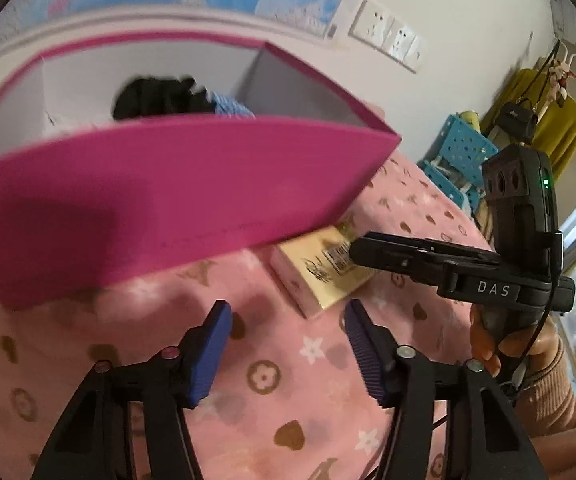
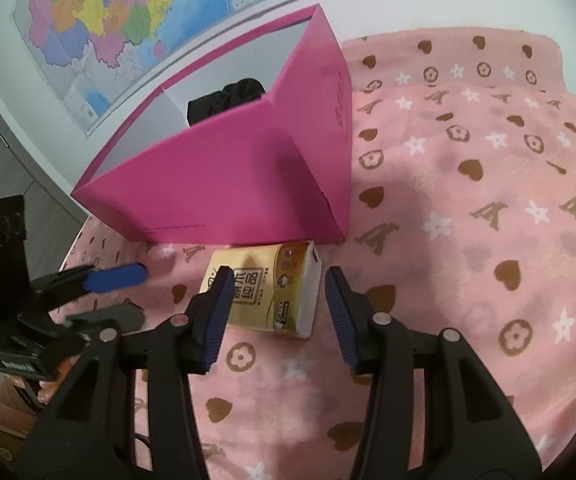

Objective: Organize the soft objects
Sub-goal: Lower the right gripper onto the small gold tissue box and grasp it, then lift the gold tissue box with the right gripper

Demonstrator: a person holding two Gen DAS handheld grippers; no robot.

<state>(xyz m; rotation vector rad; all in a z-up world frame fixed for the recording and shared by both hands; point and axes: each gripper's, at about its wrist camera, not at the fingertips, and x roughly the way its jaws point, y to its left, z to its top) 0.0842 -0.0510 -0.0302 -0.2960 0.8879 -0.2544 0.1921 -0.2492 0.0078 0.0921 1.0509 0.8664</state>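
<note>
Setting: a pink blanket (image 2: 468, 168) printed with brown hearts, white stars and ring flowers covers the surface; a coloured map (image 2: 127, 12) hangs on the wall behind it.
Box: a magenta cardboard box (image 2: 223, 192) with a pale grey inside stands open-topped on the blanket, close to the wall.
Box contents: a black fabric item (image 1: 155, 98) lies bunched inside, and just beside it shows a corner of a light blue knitted piece (image 1: 229, 106).
Tissue pack: a yellow soft tissue pack (image 2: 265, 288) with printed characters and a barcode lies flat on the blanket, just in front of the box's near wall, outside the box.
Right gripper (image 2: 277, 312): its blue ribbed pads are spread apart with nothing clamped; it hangs above the tissue pack, which shows in the gap between the fingers, and the left pad overlaps the pack's edge in the view, though contact cannot be told.
Left gripper (image 1: 288, 350): its jaws are likewise released and empty, over bare blanket, with the tissue pack just ahead and to the right of its tips.
Hand: fingers of the right hand (image 1: 492, 344) with a pink knit sleeve (image 1: 556, 392) grip the right tool's handle.
Background: a blue perforated basket (image 1: 460, 152), a mustard garment (image 1: 556, 128) and a black handbag (image 1: 518, 118) stand well apart from the blanket area.
</note>
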